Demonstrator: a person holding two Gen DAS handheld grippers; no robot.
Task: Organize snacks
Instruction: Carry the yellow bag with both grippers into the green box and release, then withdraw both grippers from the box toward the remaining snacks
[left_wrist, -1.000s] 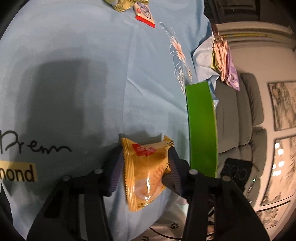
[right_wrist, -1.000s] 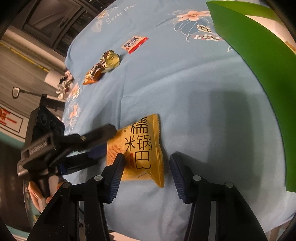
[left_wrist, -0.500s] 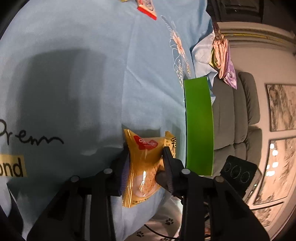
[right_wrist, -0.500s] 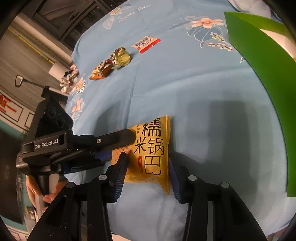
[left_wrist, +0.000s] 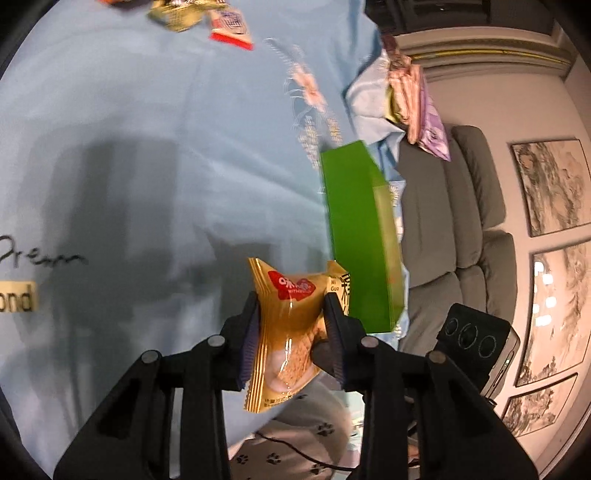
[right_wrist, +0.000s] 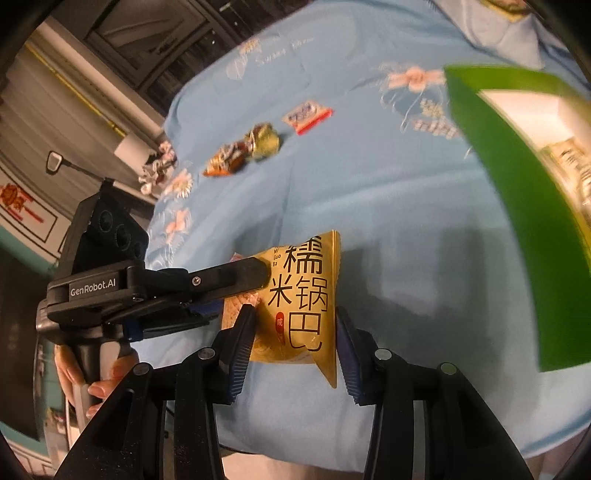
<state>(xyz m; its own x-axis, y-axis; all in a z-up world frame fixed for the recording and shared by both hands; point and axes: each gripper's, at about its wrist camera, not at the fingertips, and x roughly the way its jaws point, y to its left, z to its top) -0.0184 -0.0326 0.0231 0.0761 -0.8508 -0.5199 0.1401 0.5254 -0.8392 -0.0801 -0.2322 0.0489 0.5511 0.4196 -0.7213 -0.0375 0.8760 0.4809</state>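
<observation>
A pale blue floral cloth (right_wrist: 388, 206) covered the whole bench, its far corners lost to the rounded lens and its near edge dropping off just below both grippers; a wide bare stretch of it lay open between the held packet and the far sweets. The tall green paper bag (right_wrist: 513, 206) stood at the cloth's right side, cut off by the frame in the right wrist view, where only a blurred sliver of its pale inside showed and what was in it could not be read. The left gripper (left_wrist: 291, 314) and the right gripper (right_wrist: 293, 332) each had their jaws pressed on the same yellow foil snack packet with black characters (right_wrist: 303, 295), which hung clear of the cloth near its front edge, close beside the bag; its lower part was screened by the fingers in the left view. Part of a hand (right_wrist: 107, 373) on the left gripper's handle showed at the frame edge. Far back lay a small white and red sachet (right_wrist: 307, 115), a crumpled green-gold wrapped sweet (right_wrist: 263, 142) and a brown wrapped sweet (right_wrist: 225, 162) touching it, all smeared by blur, well apart from the grippers.
</observation>
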